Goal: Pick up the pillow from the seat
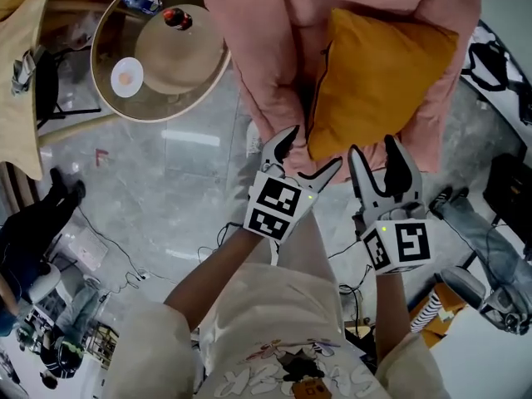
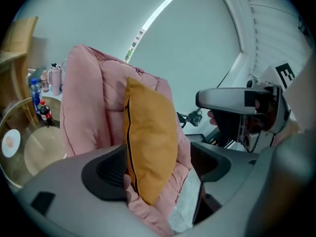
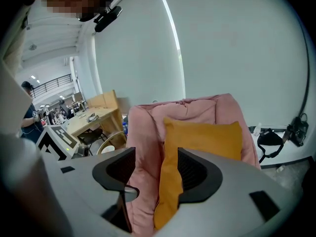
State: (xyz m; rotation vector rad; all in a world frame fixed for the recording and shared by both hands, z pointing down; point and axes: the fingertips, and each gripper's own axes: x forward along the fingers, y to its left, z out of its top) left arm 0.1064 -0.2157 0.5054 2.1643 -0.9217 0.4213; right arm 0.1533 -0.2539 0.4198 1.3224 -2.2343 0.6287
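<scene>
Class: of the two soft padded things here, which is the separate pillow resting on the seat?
The orange pillow: small, square and mustard-coloured, leaning against the much larger pink seat behind it.

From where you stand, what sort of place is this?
Probably a lab or open office with a lounge corner: a pink cushioned seat holding an orange pillow, a round glass table, wooden desks with people farther back, and cables across the floor.

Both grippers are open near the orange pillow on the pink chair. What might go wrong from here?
The left gripper, jaws open, frames both the pillow and pink chair padding; closing might pinch the padding. The right gripper lines up with only the pillow's edge, so a thin grip may slip.
</scene>
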